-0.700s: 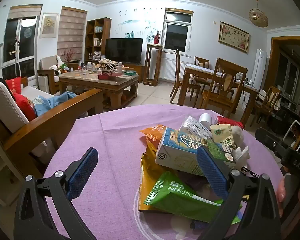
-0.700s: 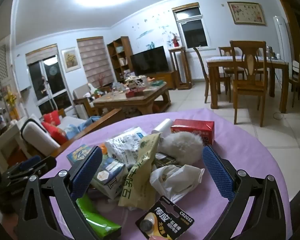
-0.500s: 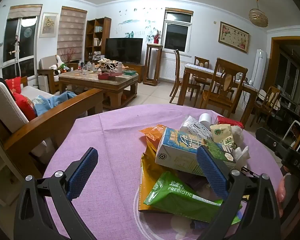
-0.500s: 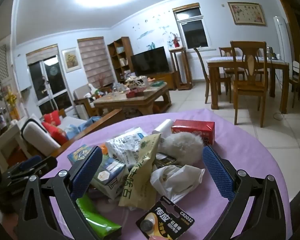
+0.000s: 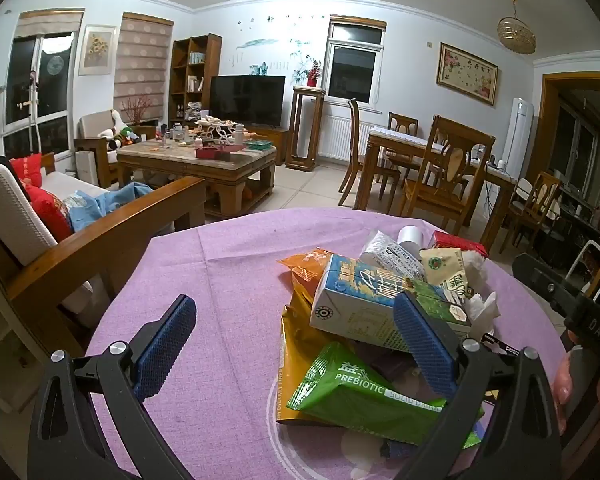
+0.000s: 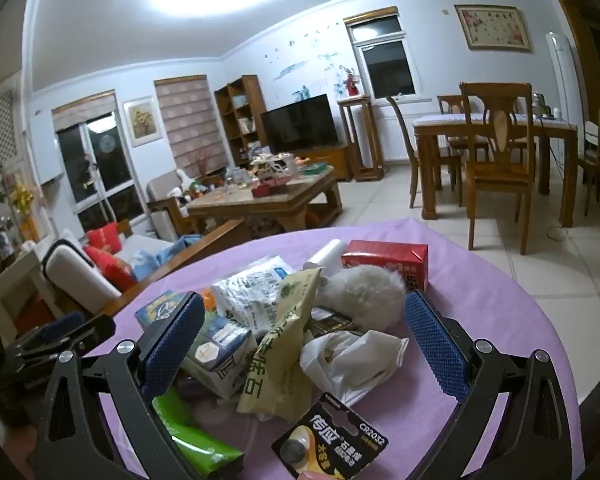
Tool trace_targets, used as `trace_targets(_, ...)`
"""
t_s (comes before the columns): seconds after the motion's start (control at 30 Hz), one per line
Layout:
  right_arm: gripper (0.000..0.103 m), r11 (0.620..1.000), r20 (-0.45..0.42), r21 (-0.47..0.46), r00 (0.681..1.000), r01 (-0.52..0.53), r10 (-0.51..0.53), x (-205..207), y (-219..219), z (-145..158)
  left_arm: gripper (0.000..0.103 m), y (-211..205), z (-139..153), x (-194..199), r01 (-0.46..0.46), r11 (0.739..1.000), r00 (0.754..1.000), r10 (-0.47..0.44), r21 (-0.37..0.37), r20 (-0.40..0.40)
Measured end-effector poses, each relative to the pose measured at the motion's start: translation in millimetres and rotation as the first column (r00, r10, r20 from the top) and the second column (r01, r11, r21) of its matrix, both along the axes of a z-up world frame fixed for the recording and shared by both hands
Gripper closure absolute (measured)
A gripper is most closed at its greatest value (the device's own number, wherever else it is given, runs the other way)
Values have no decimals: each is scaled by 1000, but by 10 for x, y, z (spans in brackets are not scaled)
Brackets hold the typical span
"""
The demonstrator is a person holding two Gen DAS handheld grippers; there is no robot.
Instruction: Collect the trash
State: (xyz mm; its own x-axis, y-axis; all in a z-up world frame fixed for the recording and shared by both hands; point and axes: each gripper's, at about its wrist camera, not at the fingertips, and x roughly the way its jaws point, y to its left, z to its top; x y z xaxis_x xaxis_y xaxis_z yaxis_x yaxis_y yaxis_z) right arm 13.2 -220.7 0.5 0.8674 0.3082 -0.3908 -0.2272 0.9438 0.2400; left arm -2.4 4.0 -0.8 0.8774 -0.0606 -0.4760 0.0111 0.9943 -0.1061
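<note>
Blue-padded, both grippers gape, gripping nothing: the left gripper (image 5: 296,344) above the purple cloth (image 5: 220,280) beside the trash (image 5: 380,312); the right gripper (image 6: 304,344) straddling that pile (image 6: 300,320) mid-table, battery card (image 6: 332,440) nearest.

Change record: none observed.
Left claw (image 5: 296,344) and right claw (image 6: 304,340) hang spread exactly as before above the trash pile (image 6: 284,320) on the worktop (image 5: 220,280); no item has shifted.
</note>
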Motion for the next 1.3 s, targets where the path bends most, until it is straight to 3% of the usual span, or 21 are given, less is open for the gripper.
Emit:
trace_targets(1.0,5,999,-4,27,1000,-19,19,2,12,-12,5,-1,14,0,2,1000,1000,-2,-4,1)
trace_targets(1.1,5,995,10,67,997,-73,72,-80,20,52,5,47,13,-9,64,997,998,-64,-49,3)
trace_targets(1.17,5,987,54,82,990,-137,133,-150,48,106,5,87,14,-29,155,986,988,-156,-55,-13)
trace_targets(1.2,5,983,75,52,982,-175,171,-188,109,133,5,97,19,-44,182,982,983,-183,-43,-23)
trace_targets(1.3,5,955,-3,-76,958,-287,288,-116,420,168,5,170,-2,-135,270,962,962,-268,34,-49)
